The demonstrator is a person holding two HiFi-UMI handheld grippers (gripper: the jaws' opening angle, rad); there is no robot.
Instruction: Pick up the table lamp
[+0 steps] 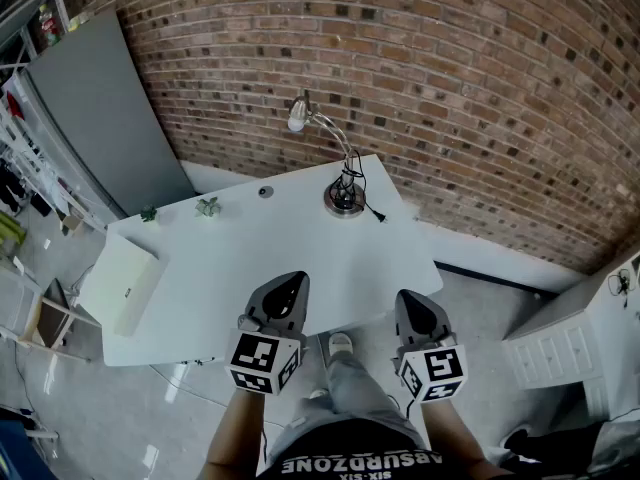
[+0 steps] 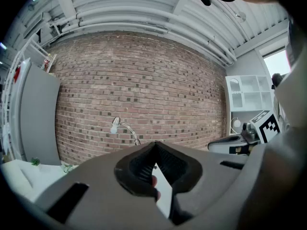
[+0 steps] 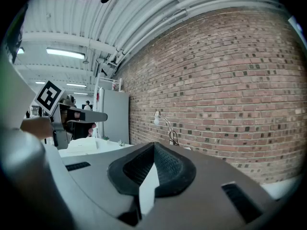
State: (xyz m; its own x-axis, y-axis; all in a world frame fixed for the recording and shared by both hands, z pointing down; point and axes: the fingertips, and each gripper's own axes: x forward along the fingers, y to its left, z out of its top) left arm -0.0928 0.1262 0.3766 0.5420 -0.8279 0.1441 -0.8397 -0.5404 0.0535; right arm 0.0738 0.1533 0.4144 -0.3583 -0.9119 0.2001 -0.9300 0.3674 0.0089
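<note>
The table lamp stands at the far edge of the white table, close to the brick wall. It has a round chrome base, a bent gooseneck and a small white head, with a black cord trailing from the base. The same lamp shows small in the left gripper view and, as the lamp, in the right gripper view. My left gripper hovers over the table's near edge, jaws shut and empty. My right gripper is held just off the near right corner, also shut and empty. Both are well short of the lamp.
A flat white box lies at the table's left end. Two small green plants and a small dark round object sit along the far edge. A grey panel leans at the left; a white cabinet stands right.
</note>
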